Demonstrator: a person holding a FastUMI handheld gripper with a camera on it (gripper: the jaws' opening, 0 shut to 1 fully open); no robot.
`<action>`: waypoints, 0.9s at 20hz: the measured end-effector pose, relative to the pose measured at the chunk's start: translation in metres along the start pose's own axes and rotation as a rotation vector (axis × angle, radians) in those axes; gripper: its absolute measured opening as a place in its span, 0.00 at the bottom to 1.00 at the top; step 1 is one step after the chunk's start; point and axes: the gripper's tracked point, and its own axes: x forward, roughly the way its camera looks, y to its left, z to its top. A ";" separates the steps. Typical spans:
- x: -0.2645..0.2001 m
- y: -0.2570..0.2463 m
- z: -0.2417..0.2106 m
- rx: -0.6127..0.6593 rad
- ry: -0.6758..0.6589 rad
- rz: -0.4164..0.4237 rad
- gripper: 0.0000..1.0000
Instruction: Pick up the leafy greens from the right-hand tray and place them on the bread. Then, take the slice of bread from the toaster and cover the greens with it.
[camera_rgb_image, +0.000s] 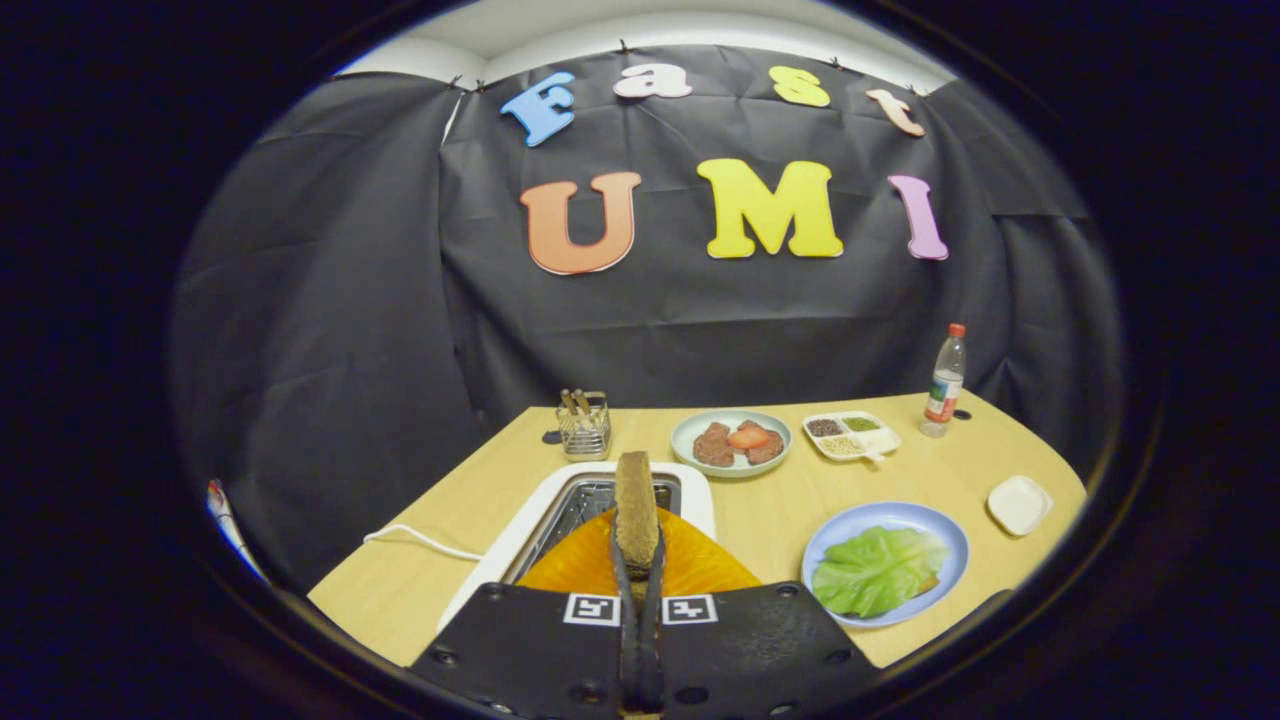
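The gripper has its two fingers pressed close on a slice of bread, which stands on edge between them, one finger on each face. The slice pokes up past the fingertips, its brown crust toward me, directly over the toaster. I cannot tell whether its lower edge is clear of the slot or partly inside it, because the fingers and slice hide that spot.

Just to the right of the fingers, near the table's front edge, sits a blue plate. On it lie the leafy greens, spread flat, with a sliver of bread crust peeking out beneath their right side. So the first half of the job looks finished: the greens are on the bread.

What remains, as I judge it, is carrying the held slice across to that plate and laying it flat on the greens, which means turning it from upright to level on the way.

Beyond the toaster stand a wire holder, a pale plate of meat and tomato, and a divided tray of seeds and grains. A bottle stands at the far right corner, and a small white dish sits nearer, right of the blue plate.
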 end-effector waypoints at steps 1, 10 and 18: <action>-0.005 -0.001 0.008 0.010 -0.010 0.012 0.01; -0.052 -0.037 0.090 0.066 -0.184 0.035 0.00; -0.041 -0.136 0.062 0.071 -0.150 -0.078 0.00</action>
